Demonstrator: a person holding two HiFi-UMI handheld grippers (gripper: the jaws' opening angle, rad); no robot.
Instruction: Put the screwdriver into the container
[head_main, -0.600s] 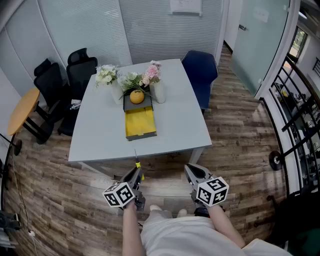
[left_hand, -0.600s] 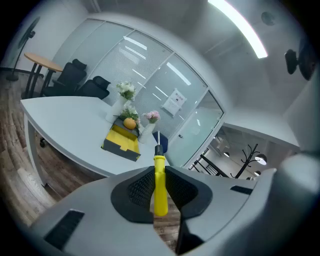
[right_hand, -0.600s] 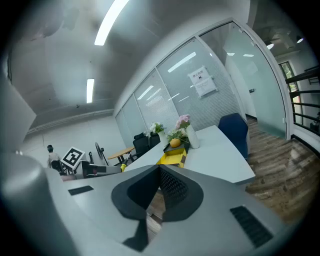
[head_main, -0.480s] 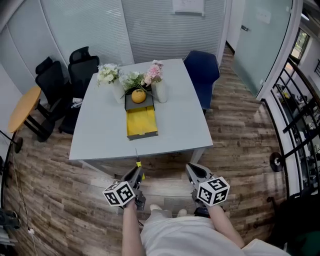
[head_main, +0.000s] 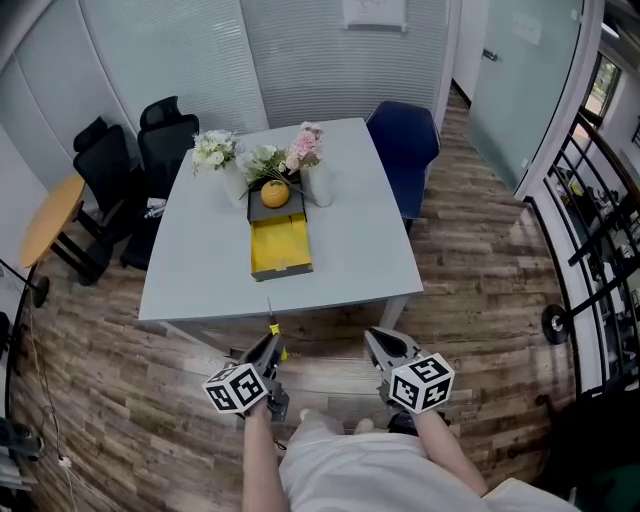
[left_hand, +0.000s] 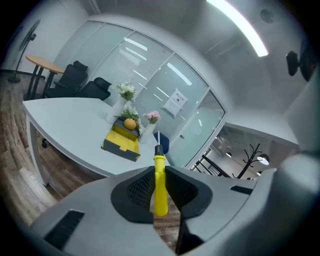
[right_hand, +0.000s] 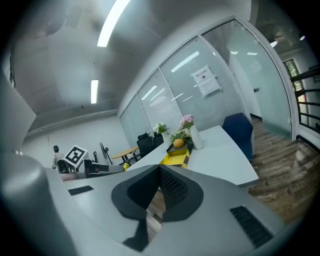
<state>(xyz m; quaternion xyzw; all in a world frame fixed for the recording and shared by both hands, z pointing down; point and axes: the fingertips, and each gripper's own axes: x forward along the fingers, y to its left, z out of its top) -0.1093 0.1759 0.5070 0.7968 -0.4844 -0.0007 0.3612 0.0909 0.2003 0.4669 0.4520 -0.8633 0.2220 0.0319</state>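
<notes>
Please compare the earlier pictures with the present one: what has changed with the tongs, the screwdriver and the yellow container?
Nothing was taken or let go. Both tongs drifted only very slightly leftward in the head view, perhaps just from camera motion. The left tongs stay shut on the screwdriver, the right tongs stay shut and empty, and the yellow container lies on the table as before.

I look into an office meeting room: a grey worktop (head_main: 350, 240) with black swivel chairs (head_main: 165, 140) and a blue chair (head_main: 405, 150) beside it, glass walls (head_main: 170, 50) with blinds, a notice (head_main: 374, 12) on the glass, and a wood-pattern floor (head_main: 480, 270).
</notes>
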